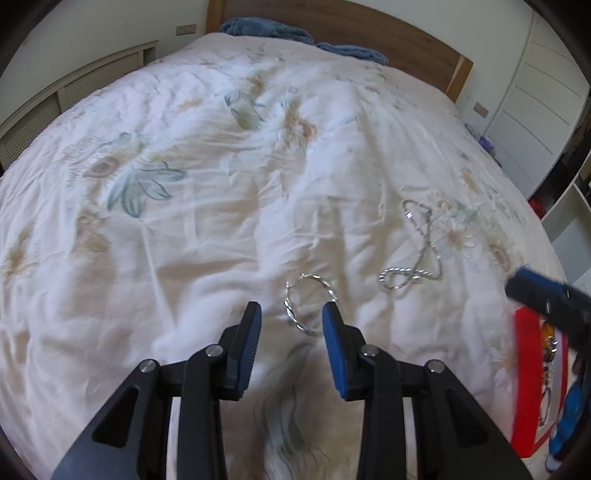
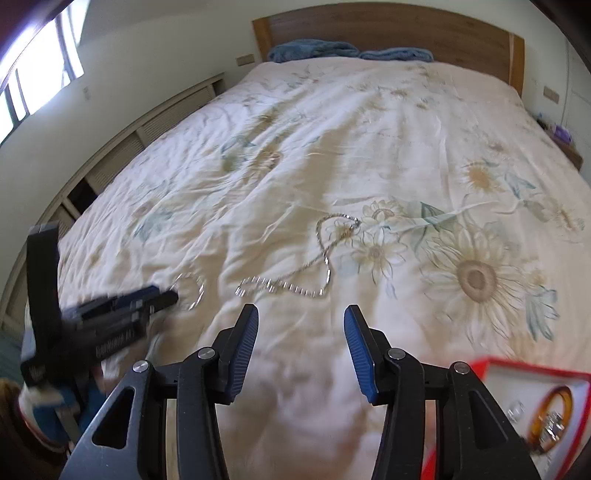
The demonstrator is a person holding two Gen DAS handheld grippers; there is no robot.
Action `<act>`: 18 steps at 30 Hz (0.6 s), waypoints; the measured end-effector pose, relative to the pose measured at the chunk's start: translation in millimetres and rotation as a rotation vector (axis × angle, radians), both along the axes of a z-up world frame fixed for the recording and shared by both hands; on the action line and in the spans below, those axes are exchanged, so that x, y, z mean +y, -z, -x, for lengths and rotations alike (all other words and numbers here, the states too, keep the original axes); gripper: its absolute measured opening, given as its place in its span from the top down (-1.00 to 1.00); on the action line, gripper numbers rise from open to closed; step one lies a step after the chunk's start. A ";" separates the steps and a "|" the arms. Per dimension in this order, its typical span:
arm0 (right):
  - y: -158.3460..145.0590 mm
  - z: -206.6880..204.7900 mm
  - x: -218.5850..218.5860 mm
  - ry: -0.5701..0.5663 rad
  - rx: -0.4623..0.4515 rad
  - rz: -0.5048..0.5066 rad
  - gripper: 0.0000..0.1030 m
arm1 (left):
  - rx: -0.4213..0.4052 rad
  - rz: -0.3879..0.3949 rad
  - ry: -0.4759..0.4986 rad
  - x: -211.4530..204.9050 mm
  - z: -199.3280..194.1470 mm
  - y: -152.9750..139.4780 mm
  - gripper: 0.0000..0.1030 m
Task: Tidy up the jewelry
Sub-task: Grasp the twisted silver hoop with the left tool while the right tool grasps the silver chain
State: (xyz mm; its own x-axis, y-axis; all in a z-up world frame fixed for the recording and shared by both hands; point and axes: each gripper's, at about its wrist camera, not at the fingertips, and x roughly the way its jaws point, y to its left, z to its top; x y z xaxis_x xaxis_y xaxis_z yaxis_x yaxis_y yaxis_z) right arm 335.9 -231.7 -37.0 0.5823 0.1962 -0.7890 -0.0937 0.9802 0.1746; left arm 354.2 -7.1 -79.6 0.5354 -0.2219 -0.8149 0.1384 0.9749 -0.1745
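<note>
- Bedspread point(image 2: 332, 122): cream, faded sunflower print, pale green-blue leaves.
- Chain necklace point(image 2: 325, 254) and twisted hoop point(image 1: 308, 308): silver.
- Box point(image 2: 532, 369): red rim, white inside; bangle point(image 2: 550, 417) amber.
- Tongs point(image 1: 291, 332): black, blue ribbed pads.
- Headboard point(image 2: 388, 29): brown wood; pillows point(image 2: 310, 50) blue.

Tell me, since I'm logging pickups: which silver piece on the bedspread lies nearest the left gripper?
The silver hoop, lying just ahead between the open left gripper fingers. The silver chain lies farther off to the right.
</note>
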 end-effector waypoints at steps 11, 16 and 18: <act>63.2 -75.4 -0.9 0.061 0.114 -0.052 0.06 | -0.008 0.017 0.032 3.0 -14.8 17.1 0.64; 73.9 -87.4 -0.2 0.073 0.120 -0.065 0.06 | -0.016 0.011 0.040 3.3 -17.3 20.2 0.74; 78.3 -89.7 -0.9 0.077 0.127 -0.049 0.26 | -0.019 0.012 0.039 3.8 -17.4 21.1 0.78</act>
State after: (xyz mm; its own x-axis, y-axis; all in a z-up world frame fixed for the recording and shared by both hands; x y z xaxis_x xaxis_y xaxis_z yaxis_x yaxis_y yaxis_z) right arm 425.6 -232.6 -115.3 0.4931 0.1954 -0.8478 0.0070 0.9735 0.2284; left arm 371.6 -3.2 -100.7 0.5415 -0.2528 -0.8018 0.1798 0.9665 -0.1833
